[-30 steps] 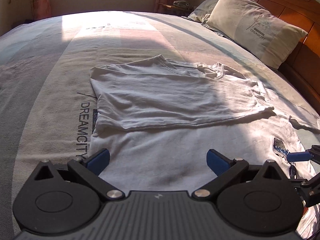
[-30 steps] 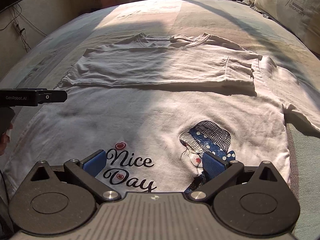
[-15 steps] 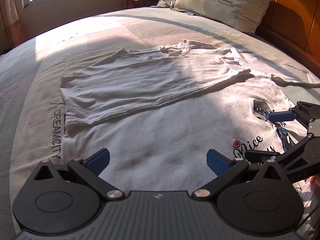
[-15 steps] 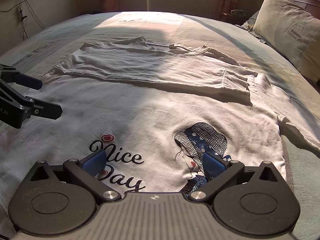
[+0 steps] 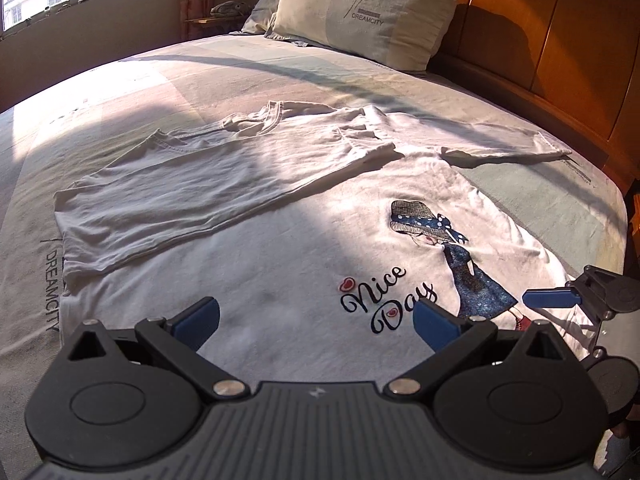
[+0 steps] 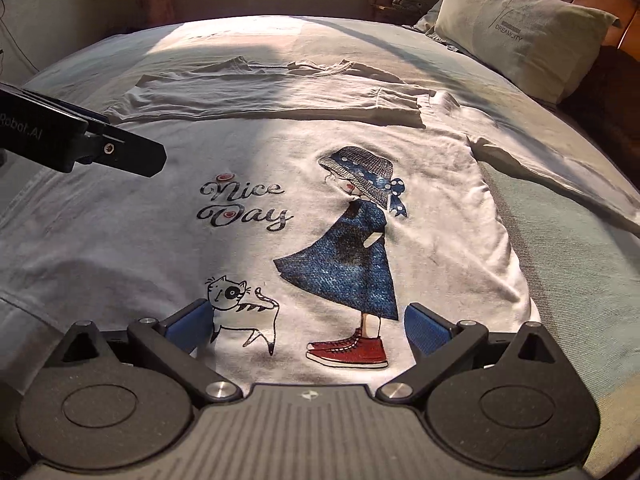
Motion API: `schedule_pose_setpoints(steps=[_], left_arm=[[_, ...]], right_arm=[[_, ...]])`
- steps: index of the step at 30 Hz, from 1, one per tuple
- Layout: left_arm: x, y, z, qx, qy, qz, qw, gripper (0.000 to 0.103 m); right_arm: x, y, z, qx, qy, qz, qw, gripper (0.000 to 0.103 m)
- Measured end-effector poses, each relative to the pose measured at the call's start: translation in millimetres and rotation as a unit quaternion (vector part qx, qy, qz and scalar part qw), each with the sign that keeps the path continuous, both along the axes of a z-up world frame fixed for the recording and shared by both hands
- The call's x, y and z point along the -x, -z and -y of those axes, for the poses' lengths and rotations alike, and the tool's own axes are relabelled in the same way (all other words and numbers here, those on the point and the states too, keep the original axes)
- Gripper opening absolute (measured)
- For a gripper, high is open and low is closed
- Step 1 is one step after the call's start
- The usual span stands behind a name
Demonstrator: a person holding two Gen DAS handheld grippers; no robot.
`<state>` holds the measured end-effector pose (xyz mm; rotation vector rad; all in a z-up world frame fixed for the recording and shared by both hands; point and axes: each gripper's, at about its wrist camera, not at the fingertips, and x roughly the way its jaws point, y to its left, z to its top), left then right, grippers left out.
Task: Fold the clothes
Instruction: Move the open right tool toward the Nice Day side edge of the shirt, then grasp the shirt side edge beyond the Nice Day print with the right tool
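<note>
The shirt lies flat on the bed, its far side folded over. Both the left gripper and right gripper hover above its near hem, jaws apart, holding nothing.

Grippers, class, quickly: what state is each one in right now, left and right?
Left gripper: open, holding nothing, above the T-shirt.
Right gripper: open, holding nothing, above the near edge of the T-shirt.
</note>
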<state>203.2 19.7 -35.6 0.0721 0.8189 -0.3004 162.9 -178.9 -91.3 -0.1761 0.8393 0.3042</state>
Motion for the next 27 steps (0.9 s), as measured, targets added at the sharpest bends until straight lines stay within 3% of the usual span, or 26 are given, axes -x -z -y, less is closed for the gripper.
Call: schedule_pose_setpoints(steps=[9,18,22,27], left_arm=[[7,6,20,-0.020,0.024,0.000,0.9995,0.102],[-4,35,19,-0.036,0.015,-0.048,0.9981,0.102],[-4,38,20,-0.032,0.020,-0.051,0.9980,0.102],[-2,36,26,-0.026,0.035,-0.035,0.9984,0.102]], right_arm=[[15,6,12,-0.021,0.004,0.020,1.000,0.103],[12,1,47,-0.044,0.028,-0.002,0.999,0.103],[7,-16,82,-0.116,0.048,0.001,0.992,0.103],[-31,-34,161,-0.215,0.132,0.043,0.967,0.103]])
